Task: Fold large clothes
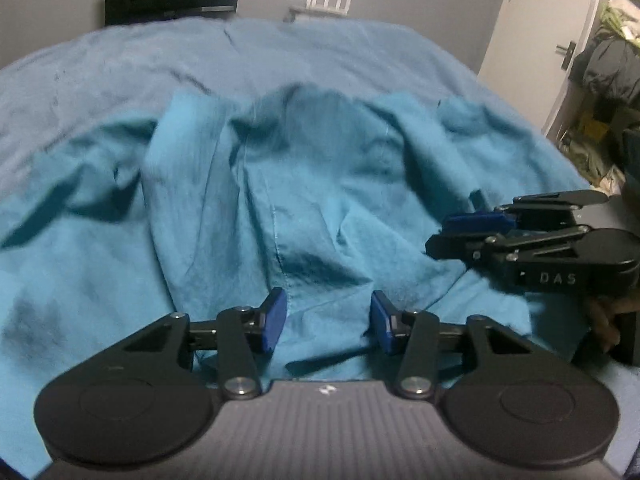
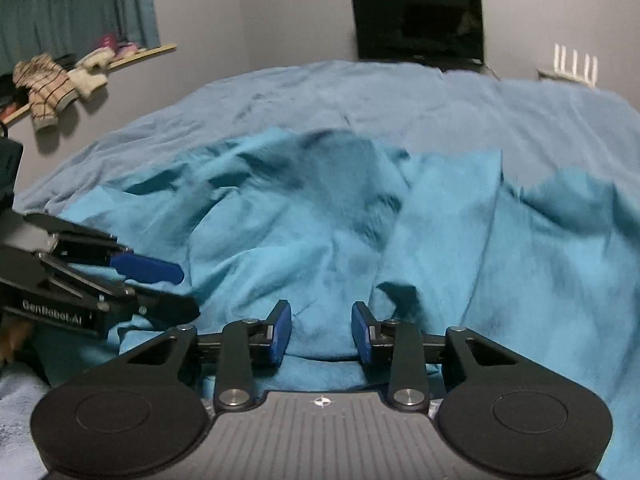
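Both our left gripper (image 1: pixel 326 326) and right gripper (image 2: pixel 320 332) have fingers spread over the crumpled shirt (image 1: pixel 280 200); grabbing several layers could spoil the fold.

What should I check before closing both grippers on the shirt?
1. Left gripper open: ok.
2. Right gripper open: ok.
3. Cloth between left pads: ok, shirt lies in the gap.
4. Cloth between right pads: ok.
5. Shirt flat: not ok, bunched and creased.
6. Which shirt edge each gripper is on: cannot tell.
7. Bedsheet caught too: cannot tell.
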A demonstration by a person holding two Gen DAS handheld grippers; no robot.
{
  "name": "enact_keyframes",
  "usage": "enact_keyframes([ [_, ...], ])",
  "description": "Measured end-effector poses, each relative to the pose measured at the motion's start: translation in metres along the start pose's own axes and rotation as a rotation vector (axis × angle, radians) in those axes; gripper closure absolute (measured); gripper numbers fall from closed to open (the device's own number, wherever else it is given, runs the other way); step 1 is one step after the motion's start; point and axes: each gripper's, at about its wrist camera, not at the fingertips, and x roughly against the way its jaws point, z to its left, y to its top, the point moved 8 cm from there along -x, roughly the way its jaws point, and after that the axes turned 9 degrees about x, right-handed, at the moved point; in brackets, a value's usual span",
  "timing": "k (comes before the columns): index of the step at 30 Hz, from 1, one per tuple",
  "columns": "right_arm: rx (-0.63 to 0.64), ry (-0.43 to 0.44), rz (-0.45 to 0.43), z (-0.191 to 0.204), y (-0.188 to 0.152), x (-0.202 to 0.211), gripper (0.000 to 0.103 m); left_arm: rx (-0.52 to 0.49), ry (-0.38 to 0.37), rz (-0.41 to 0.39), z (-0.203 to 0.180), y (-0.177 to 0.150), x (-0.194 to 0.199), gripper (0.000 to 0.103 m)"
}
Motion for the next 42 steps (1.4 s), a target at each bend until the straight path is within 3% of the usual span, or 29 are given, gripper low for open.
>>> enact_keyframes([
  [8, 0.008, -0.006, -0.017, 0.001, -0.001, -0.011, 0.066, 0.006, 0.014, -0.022, 0.004, -0.001, -0.005, 0.054],
  [12, -0.003, 0.006, -0.110, -0.003, 0.005, 0.025, 0.052, 0.029, 0.011, -0.101, -0.002, 0.002, 0.020, 0.051],
  [17, 0.014, -0.017, -0.086, 0.004, -0.001, 0.057, 0.050, 0.047, -0.098, -0.211, -0.029, 0.013, 0.055, 0.042],
  [19, 0.002, -0.025, -0.074, 0.003, -0.007, 0.061, 0.050, 0.001, -0.124, -0.169, -0.043, 0.007, 0.055, 0.042],
  [22, -0.011, -0.032, -0.045, 0.002, -0.014, 0.057, 0.049, -0.087, -0.073, -0.089, -0.054, -0.012, 0.040, 0.042],
  [25, -0.013, -0.030, 0.031, 0.002, -0.031, 0.044, 0.049, -0.096, -0.046, -0.056, -0.053, -0.020, 0.028, 0.038],
  [29, -0.083, -0.050, -0.003, -0.005, -0.030, 0.066, 0.048, -0.059, -0.025, -0.057, -0.044, -0.020, 0.031, 0.031],
  [33, -0.174, -0.074, -0.036, -0.015, -0.041, 0.113, 0.025, -0.055, -0.010, -0.052, -0.042, -0.024, 0.026, 0.030],
  [37, -0.361, -0.087, 0.002, -0.041, -0.072, 0.149, 0.025, -0.072, 0.012, -0.057, -0.047, -0.027, 0.026, 0.030],
  [40, -0.536, -0.048, 0.057, -0.060, -0.099, 0.157, 0.028, -0.074, 0.027, -0.062, -0.047, -0.030, 0.028, 0.030],
  [42, -0.586, -0.044, 0.075, -0.066, -0.109, 0.156, 0.028, -0.077, 0.039, -0.070, -0.048, -0.030, 0.030, 0.030],
])
